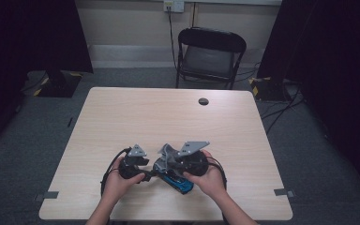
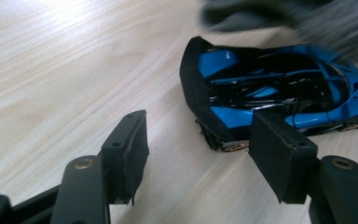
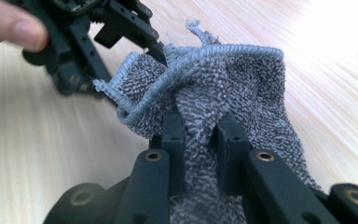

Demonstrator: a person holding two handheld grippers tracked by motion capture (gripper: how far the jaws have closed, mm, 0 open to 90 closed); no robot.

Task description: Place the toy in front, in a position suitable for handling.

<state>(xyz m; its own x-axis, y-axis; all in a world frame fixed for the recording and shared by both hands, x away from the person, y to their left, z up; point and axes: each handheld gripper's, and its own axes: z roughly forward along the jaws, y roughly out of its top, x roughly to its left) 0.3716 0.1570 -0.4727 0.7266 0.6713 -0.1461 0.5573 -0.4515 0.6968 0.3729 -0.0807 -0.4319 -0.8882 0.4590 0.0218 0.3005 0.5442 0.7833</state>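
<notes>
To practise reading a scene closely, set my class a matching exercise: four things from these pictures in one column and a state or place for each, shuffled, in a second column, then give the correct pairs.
Column one:
1. toy car
2. grey cloth
3. left gripper
4. folding chair

Column two:
A. jaws apart, holding nothing
B. beyond the table's far edge
C. blue and black, lying on the table
D. pinched by the right gripper

Pairs: 1-C, 2-D, 3-A, 4-B
</notes>
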